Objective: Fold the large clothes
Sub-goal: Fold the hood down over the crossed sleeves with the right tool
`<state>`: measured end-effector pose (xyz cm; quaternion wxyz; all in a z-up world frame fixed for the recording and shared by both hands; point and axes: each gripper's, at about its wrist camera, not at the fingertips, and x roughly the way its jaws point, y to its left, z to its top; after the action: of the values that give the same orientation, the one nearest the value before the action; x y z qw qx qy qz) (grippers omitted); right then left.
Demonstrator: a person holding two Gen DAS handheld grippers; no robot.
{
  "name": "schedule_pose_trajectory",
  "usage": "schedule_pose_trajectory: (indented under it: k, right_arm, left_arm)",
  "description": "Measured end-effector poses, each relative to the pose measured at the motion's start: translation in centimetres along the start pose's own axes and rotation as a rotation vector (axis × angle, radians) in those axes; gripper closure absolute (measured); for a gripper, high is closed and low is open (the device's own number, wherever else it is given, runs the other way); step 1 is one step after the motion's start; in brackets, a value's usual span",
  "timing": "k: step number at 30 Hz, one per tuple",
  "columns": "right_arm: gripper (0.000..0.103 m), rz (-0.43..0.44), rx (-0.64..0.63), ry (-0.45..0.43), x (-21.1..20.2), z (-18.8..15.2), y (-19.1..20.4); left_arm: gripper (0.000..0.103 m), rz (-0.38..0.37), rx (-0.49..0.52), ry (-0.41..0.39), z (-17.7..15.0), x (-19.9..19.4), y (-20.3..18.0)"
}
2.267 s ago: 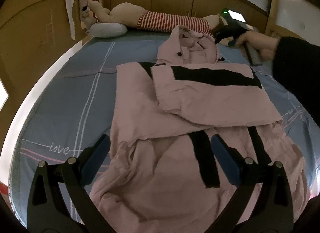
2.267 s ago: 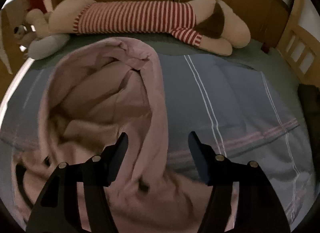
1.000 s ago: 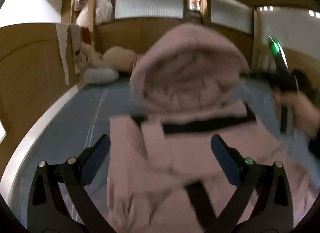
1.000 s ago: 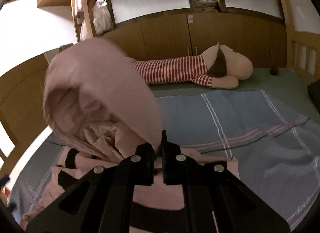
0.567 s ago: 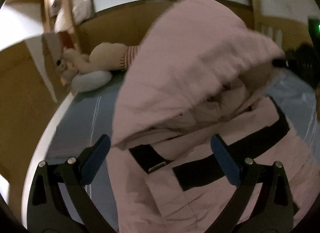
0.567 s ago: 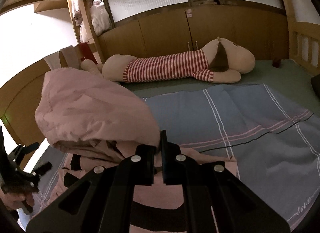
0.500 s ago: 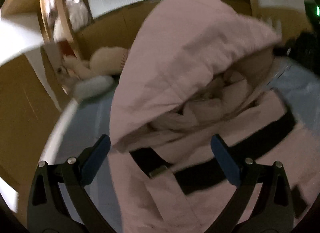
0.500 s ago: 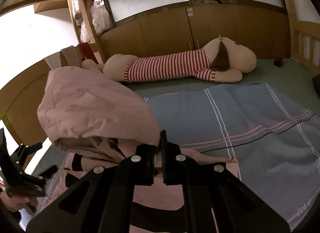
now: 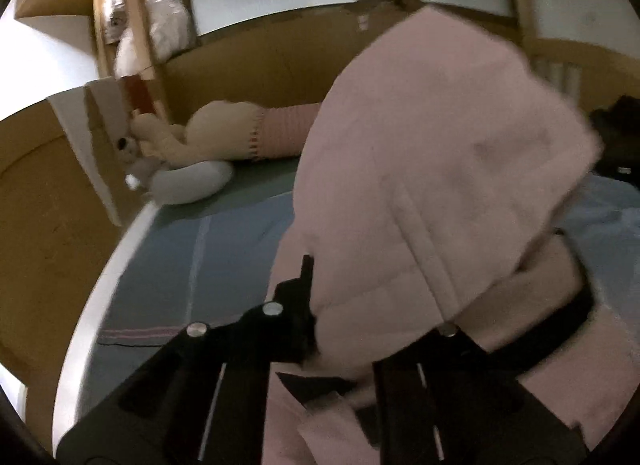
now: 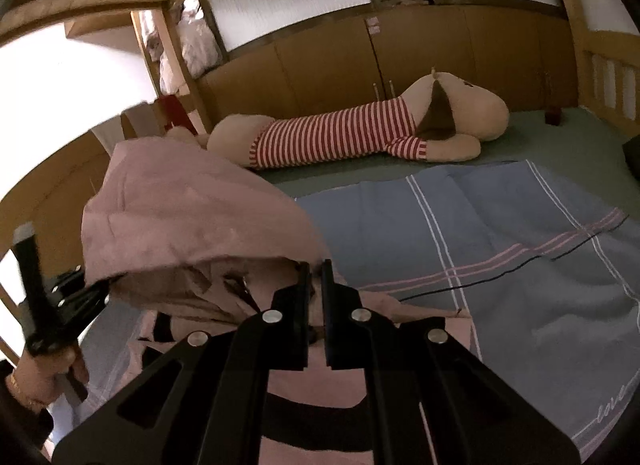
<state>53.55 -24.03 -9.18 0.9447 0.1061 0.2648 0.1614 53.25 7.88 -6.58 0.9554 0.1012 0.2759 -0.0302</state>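
I have the hood (image 9: 432, 169) of the pink jacket (image 10: 352, 349) lifted off the bed, 1 claw on each side of its opening. My left claw (image 9: 316, 305) has just closed on the left edge of the hood, and the cloth drapes over its right finger and hides it, so the pinch itself is half covered. My right claw (image 10: 314, 277) is clamped tight on the right edge, its 2 fingers almost meeting with a thin fold of cloth between them. In the right view I can also see my left hand (image 10: 48, 369) low at the side, holding its tool under the hanging hood.

The body of the jacket lies flat on the blue sheet (image 10: 500, 233), sleeves already crossed over it, black bands (image 10: 312, 405) showing across the chest. A long striped plush dog (image 10: 360, 133) lies along the far side of the bed, well apart from my work.

My judgement is that the step in hand is laying the hood down over the chest. To do it well I should keep both claws level with each other so the hood stays spread and does not bunch, bring them toward me together, and lower until the cloth rests flat before letting go. I doubt the left grip most, since it is only just made; if it slips, the hood will fall crooked.
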Motion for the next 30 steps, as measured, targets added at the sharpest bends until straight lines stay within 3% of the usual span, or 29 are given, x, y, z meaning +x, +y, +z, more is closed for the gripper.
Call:
schedule_pose_trajectory:
  k: [4,9,10,12,14,15,17,22,23,24,26,28,30]
  right_arm:
    - [0.098,0.009,0.017,0.003,-1.7,-0.6,-1.0]
    - [0.096,0.049,0.093,0.071,-2.7,-3.0,-1.6]
    - [0.092,0.078,0.126,0.077,-3.2,-3.4,-1.6]
    - [0.056,0.117,0.156,0.074,-4.2,-3.7,-1.3]
    - [0.031,0.108,0.149,0.046,-5.1,-3.7,-0.5]
    - [0.026,0.102,0.143,0.044,-5.1,-3.5,0.0]
    - [0.026,0.105,0.130,0.060,-4.2,-2.5,1.2]
    - [0.022,0.051,0.039,0.078,0.1,-0.8,5.9]
    - [0.022,0.046,0.017,0.084,1.0,-0.8,6.7]
    - [0.022,0.042,-0.004,0.093,1.9,-1.0,7.6]
    - [0.022,0.037,-0.046,0.139,4.1,-2.3,9.5]
    - [0.022,0.016,-0.068,0.185,5.7,-4.1,10.3]
    - [0.022,-0.002,-0.074,0.242,7.4,-5.7,10.4]
  left_arm:
    - [0.096,-0.059,0.039,-0.004,-1.5,-4.2,-1.5]
    - [0.096,-0.108,0.060,0.063,-5.1,-5.0,-2.4]
    - [0.096,-0.124,0.040,0.080,-6.0,-5.2,-2.4]
    - [0.096,-0.151,0.029,0.090,-7.7,-5.9,-2.4]
    - [0.094,-0.174,0.054,0.106,-10.1,-6.7,-2.9]
    - [0.093,-0.175,0.064,0.109,-11.2,-7.0,-3.1]
    - [0.092,-0.162,0.088,0.104,-13.6,-7.3,-3.4]
    - [0.082,-0.161,0.078,0.107,-15.6,-7.4,-3.5]
    - [0.067,-0.164,0.094,0.104,-15.8,-7.6,-3.7]
    - [0.035,-0.175,0.114,0.102,-15.9,-7.6,-3.9]
    - [0.002,-0.179,0.151,0.058,-16.3,-8.3,-4.6]
    - [0.002,-0.184,0.172,0.022,-16.5,-8.6,-5.2]
    - [0.002,-0.236,0.184,0.002,-16.6,-9.1,-5.7]
